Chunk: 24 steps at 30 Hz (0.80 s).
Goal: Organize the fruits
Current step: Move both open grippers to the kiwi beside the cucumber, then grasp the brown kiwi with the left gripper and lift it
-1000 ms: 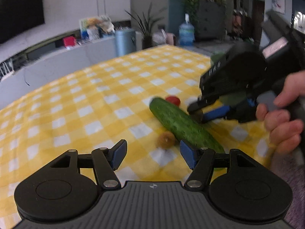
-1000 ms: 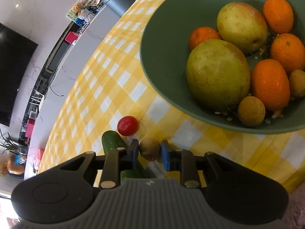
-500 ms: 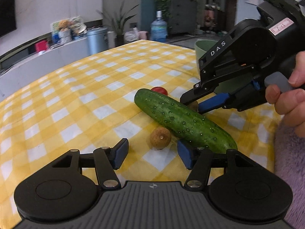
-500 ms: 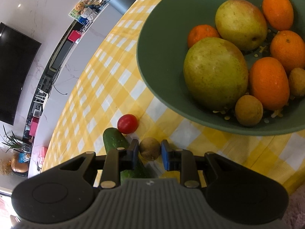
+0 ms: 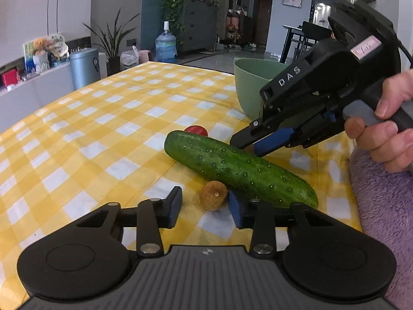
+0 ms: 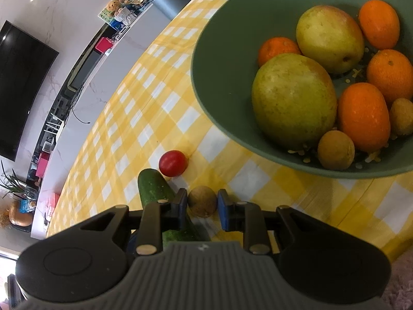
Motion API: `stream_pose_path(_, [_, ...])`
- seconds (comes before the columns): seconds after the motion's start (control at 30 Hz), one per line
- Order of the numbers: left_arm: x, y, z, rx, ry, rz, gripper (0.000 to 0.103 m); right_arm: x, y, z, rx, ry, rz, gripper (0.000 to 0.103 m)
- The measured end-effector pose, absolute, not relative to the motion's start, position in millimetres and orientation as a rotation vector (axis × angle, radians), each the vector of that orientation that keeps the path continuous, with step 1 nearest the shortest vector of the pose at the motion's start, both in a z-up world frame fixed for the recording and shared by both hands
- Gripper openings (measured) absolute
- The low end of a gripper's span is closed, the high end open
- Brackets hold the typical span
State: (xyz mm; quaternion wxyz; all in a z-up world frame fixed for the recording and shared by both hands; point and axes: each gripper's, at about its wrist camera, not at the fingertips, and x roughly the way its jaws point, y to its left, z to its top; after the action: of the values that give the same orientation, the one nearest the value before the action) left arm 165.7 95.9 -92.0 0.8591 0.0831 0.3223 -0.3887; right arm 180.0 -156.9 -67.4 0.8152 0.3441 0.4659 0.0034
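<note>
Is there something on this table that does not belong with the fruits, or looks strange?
Yes: a cucumber lies on the yellow checked tablecloth among the loose fruit, though it is a vegetable. Small yellowish crumbs also litter the bottom of the green bowl.

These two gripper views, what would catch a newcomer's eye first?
Probably the long green cucumber lying on the yellow checked tablecloth, with a small brown fruit at its near side between the closing left gripper. Next, the green bowl heaped with oranges and mangoes.

Black grippers, blue-padded fingers (image 5: pixel 173 204), "DAS" marking, purple fleece sleeve (image 5: pixel 382 206).
</note>
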Motion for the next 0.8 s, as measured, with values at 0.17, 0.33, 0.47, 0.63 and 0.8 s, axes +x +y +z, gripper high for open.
stream_pose_path(0.17, [164, 96, -92, 0.181, 0.672, -0.801, 0.027, 181, -156, -67, 0.725, 0.994, 0.005, 0.021])
stream_pose_path(0.33, [163, 94, -89, 0.173, 0.694, -0.766, 0.026, 181, -155, -67, 0.72, 0.993, 0.005, 0.021])
stream_pose_path(0.47, [163, 95, -85, 0.133, 0.735, -0.734, 0.026, 181, -154, -67, 0.704, 0.991, 0.014, 0.022])
stream_pose_path(0.63, [160, 93, -83, 0.143, 0.716, -0.614, 0.026, 179, -155, -67, 0.708, 0.989, 0.012, 0.022])
stream_pose_path(0.8, [152, 90, -76, 0.152, 0.664, -0.508, 0.026, 177, -161, -66, 0.727, 0.983, 0.013, 0.022])
